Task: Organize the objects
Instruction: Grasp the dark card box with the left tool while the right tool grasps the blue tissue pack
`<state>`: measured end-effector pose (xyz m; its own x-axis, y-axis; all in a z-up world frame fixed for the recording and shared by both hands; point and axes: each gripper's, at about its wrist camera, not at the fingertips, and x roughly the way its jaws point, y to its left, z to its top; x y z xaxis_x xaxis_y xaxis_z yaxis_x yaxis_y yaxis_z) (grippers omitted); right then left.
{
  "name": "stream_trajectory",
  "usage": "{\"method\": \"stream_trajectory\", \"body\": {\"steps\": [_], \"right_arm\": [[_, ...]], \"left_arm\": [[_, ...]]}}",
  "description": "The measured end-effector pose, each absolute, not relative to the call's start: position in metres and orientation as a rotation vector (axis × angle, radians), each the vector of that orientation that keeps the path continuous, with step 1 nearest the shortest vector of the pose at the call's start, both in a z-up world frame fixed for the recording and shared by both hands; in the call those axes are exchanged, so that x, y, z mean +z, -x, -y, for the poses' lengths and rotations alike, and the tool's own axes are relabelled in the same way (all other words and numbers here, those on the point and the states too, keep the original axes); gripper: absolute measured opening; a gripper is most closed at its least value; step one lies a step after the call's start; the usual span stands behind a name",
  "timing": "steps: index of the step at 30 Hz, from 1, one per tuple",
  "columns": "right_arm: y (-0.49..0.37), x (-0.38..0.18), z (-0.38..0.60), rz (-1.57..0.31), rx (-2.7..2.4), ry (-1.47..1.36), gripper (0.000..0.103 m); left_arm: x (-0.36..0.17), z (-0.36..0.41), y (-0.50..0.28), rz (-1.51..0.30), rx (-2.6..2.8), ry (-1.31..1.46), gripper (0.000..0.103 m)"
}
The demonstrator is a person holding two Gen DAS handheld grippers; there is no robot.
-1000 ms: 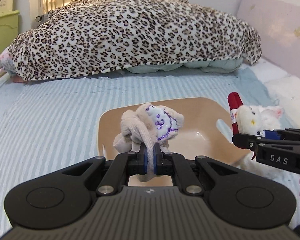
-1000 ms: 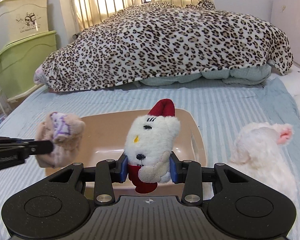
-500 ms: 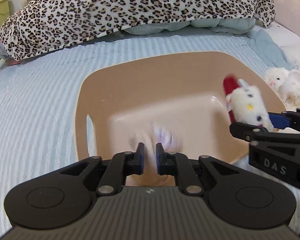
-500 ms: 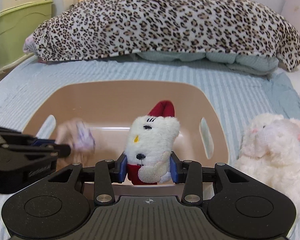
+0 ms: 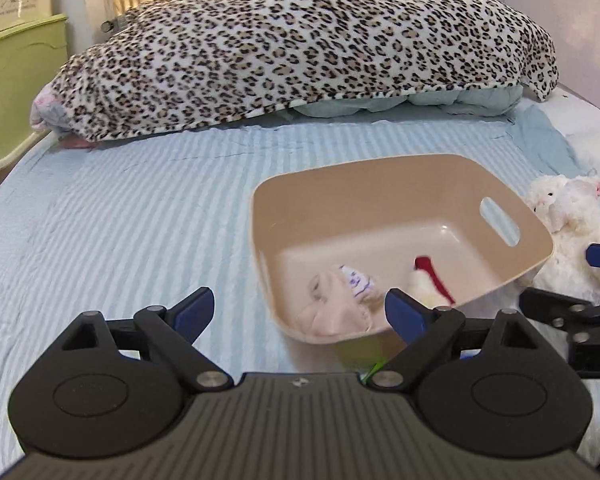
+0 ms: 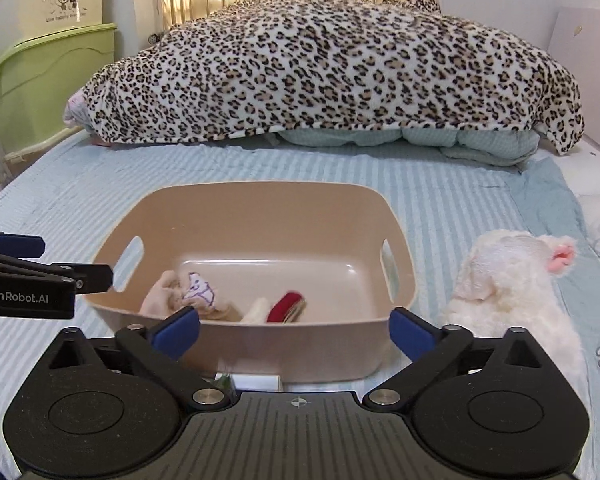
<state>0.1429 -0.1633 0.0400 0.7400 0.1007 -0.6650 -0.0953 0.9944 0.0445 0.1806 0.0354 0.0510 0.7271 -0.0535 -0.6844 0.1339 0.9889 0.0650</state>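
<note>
A tan plastic bin (image 5: pixel 496 204) (image 6: pixel 260 204) sits on the striped blue bed. Inside lie a beige plush with purple markings (image 5: pixel 340 300) (image 6: pixel 184 292) and a white plush with a red hat (image 5: pixel 430 280) (image 6: pixel 284 306). My left gripper (image 5: pixel 298 310) is open and empty, low at the bin's near left corner. My right gripper (image 6: pixel 294 330) is open and empty, just in front of the bin's near wall. A fluffy white plush lamb (image 5: pixel 568 224) (image 6: pixel 516 292) lies on the bed right of the bin.
A leopard-print blanket (image 5: pixel 300 44) (image 6: pixel 332 68) is heaped across the far side of the bed. Green storage boxes (image 6: pixel 48 80) stand at the left. A small white and green item (image 6: pixel 252 382) lies under the bin's front edge.
Both grippers have opened and let go of their plush toys, which now lie in the bin. Both grippers have pulled back and away from the bin.
</note>
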Motion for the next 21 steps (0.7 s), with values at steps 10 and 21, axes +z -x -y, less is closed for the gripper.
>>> {"method": "stream_trajectory", "body": {"steps": [10,21], "right_arm": [[-0.113,0.011,0.167,-0.813,0.073,-0.007,0.103],[-0.109,-0.038,0.172,-0.927,0.016,-0.054,0.103]], "left_arm": [[0.017,-0.058,-0.144,-0.83,-0.133,-0.139,0.093],[-0.039,-0.07,-0.139,-0.959,-0.178,-0.158,0.093]]}}
